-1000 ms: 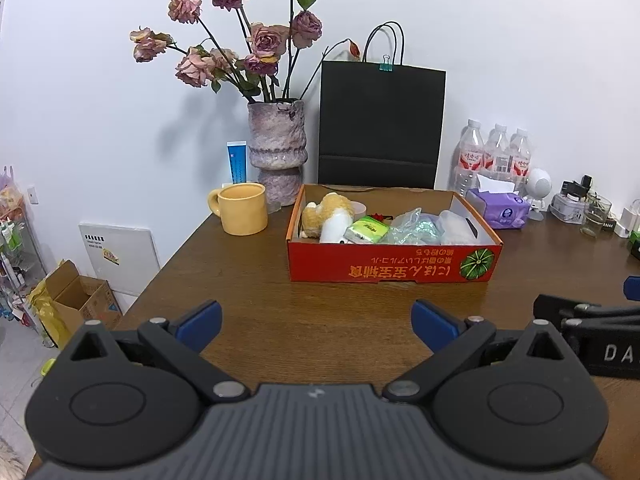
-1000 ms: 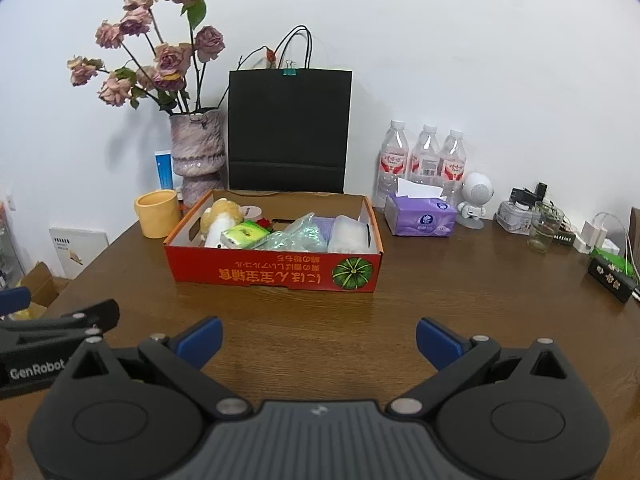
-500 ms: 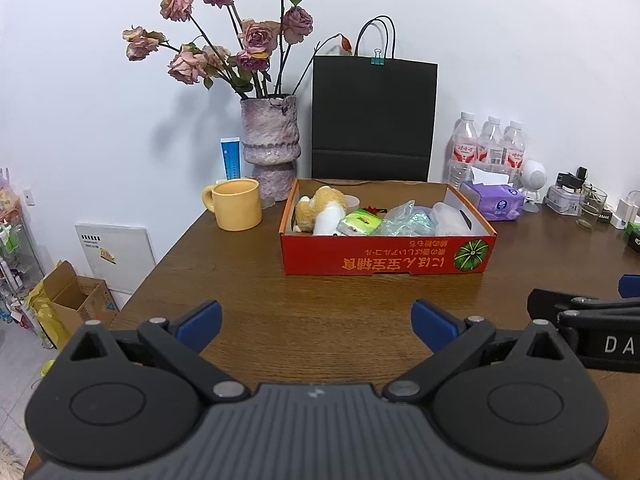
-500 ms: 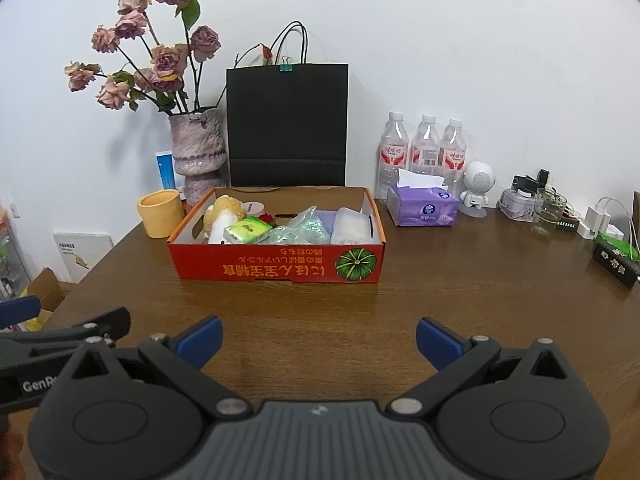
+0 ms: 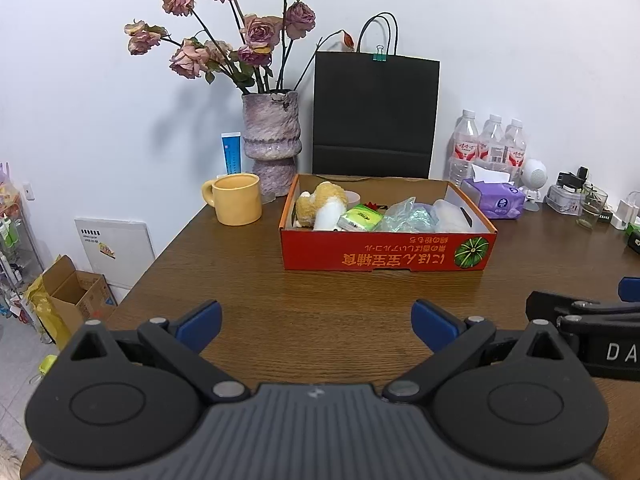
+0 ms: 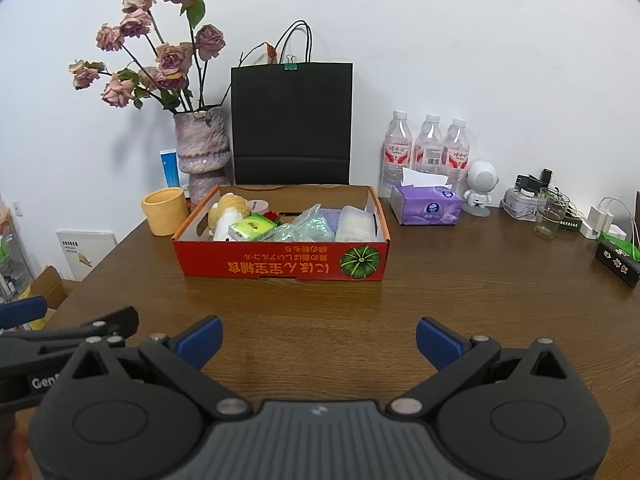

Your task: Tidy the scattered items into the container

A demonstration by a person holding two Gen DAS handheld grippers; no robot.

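Both tools sit low over the near edge of the counter (image 5: 328,304), well apart from the red cardboard box (image 6: 280,266) that stands toward the far middle. The left tool (image 5: 316,322) has its blue-tipped fingers spread wide with nothing between them, and the right tool (image 6: 318,338) is likewise spread and empty. Each shows at the edge of the other's view, side by side.

The box already holds a tan plush toy (image 6: 230,206), a green packet (image 6: 254,226), a crinkled clear bag (image 6: 308,226) and a white lidded tub (image 6: 354,222). The wood in front of it looks bare, so the sorting seems close to finished, perhaps complete. A sensible step now is to look across the counter for anything loose before committing to a reach. The things along the far edge, namely the yellow mug (image 5: 236,198), the vase (image 5: 272,140), the black paper bag (image 5: 374,116), the water bottles (image 6: 428,146) and the purple tissue pack (image 6: 426,208), look like standing furniture of the room and are probably best left alone. Any reach to the box should come in above its near wall, since the cardboard is light and could slide if nudged.

The front of the box carries yellow Japanese characters printed upside down from here, beside a green pumpkin picture. The left tool's side reads "Gen" in the right view; the right tool's side reads "DA" in the left view. The bottle labels are red, too small to read.
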